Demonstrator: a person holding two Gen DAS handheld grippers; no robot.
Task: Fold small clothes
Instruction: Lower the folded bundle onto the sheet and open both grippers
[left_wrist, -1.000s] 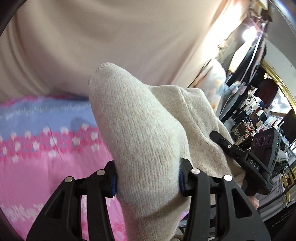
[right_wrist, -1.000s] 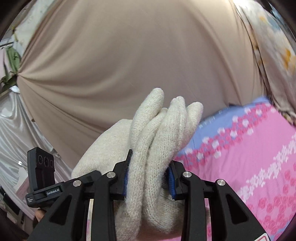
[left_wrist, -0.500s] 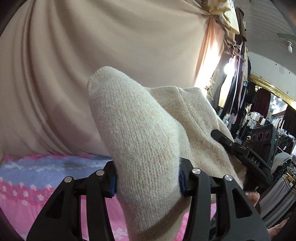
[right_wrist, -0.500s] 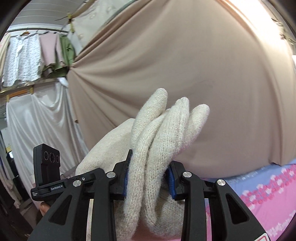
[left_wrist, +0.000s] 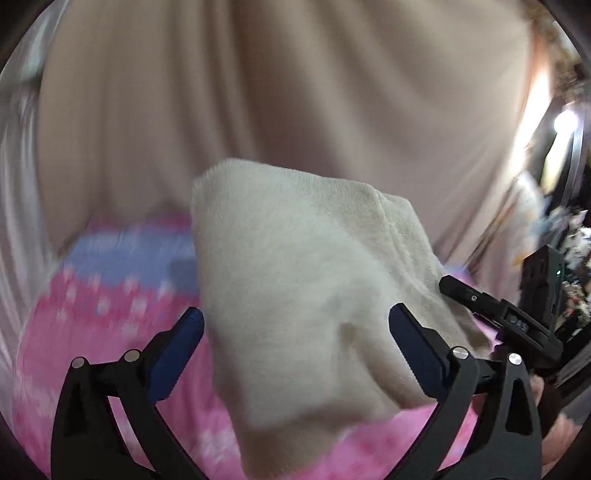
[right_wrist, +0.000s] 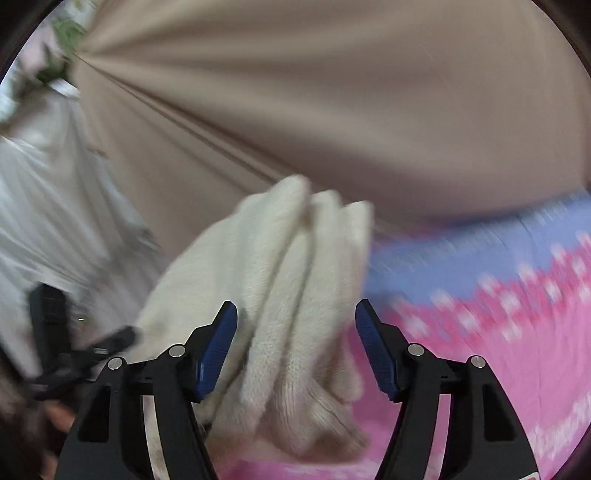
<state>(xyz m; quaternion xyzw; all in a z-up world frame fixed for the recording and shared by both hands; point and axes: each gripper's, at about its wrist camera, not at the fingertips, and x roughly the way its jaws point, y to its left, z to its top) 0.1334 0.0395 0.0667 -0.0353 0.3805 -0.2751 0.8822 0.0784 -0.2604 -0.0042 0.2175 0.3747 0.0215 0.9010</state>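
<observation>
The cream knitted glove fills the middle of both wrist views, above a pink and blue flowered bedsheet that lies along the lower edge of each frame, with a tan curtain behind. The left gripper is opening, its blue pads standing clear on either side of the glove's cuff end with gaps showing, so it presses on nothing. The right gripper is opening too; the glove's bunched fingers sit between its jaws without being pinched. In the left view the right gripper appears at the lower right, just beside the glove.

The glove looks light, soft and floppy, likely to slump and unfold once let go; its fuzzy knit should not slip against the pads. The thick cuff or the doubled fold edge seems the surest place to take hold, pinching all layers together.
</observation>
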